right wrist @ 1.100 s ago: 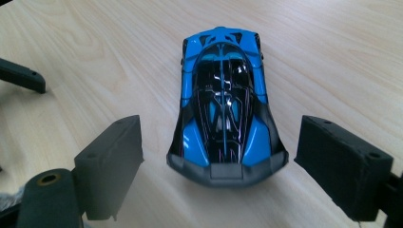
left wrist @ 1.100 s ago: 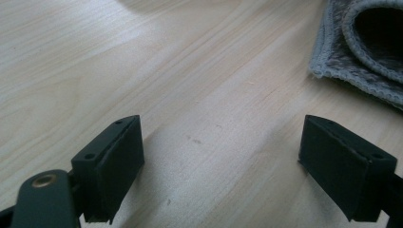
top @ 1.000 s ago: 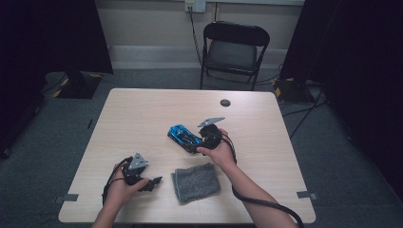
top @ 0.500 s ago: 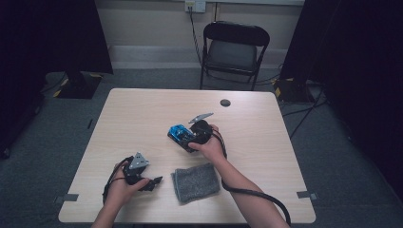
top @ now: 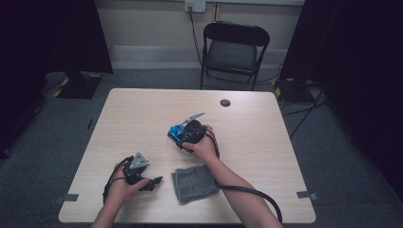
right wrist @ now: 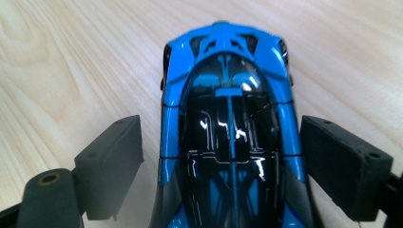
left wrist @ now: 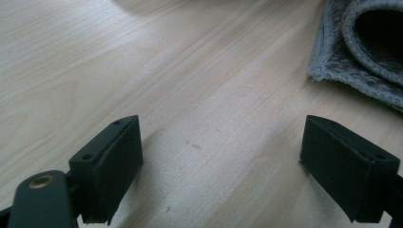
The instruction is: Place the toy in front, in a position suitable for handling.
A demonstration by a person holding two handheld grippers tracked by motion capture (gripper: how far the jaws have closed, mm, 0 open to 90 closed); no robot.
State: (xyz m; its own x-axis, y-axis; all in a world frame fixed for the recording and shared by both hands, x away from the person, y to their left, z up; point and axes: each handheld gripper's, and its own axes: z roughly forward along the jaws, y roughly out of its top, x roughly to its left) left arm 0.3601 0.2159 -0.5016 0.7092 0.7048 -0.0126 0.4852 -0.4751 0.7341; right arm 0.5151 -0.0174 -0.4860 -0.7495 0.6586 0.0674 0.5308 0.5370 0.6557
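A blue and black toy car (top: 175, 131) stands on the wooden table (top: 266, 142) near its middle. My right gripper (top: 184, 137) is over it, open. In the right gripper view the car (right wrist: 228, 118) lies between the two jaws, with a narrow gap on each side, and the right gripper (right wrist: 221, 142) is not clamped on it. My left gripper (top: 155, 182) rests low at the table's front left, open, and holds nothing. In the left gripper view the left gripper (left wrist: 223, 147) has bare wood between its jaws, and a grey cloth (left wrist: 361, 47) lies just beyond them.
The folded grey cloth (top: 195, 183) lies near the front edge between my two hands. A small black round cap (top: 225, 102) sits at the table's far side. A black folding chair (top: 233, 52) stands behind the table. Cables trail from both grippers.
My right gripper has moved left and down onto the blue car, so its jaws now straddle the car. The left gripper and the cloth have stayed in place.
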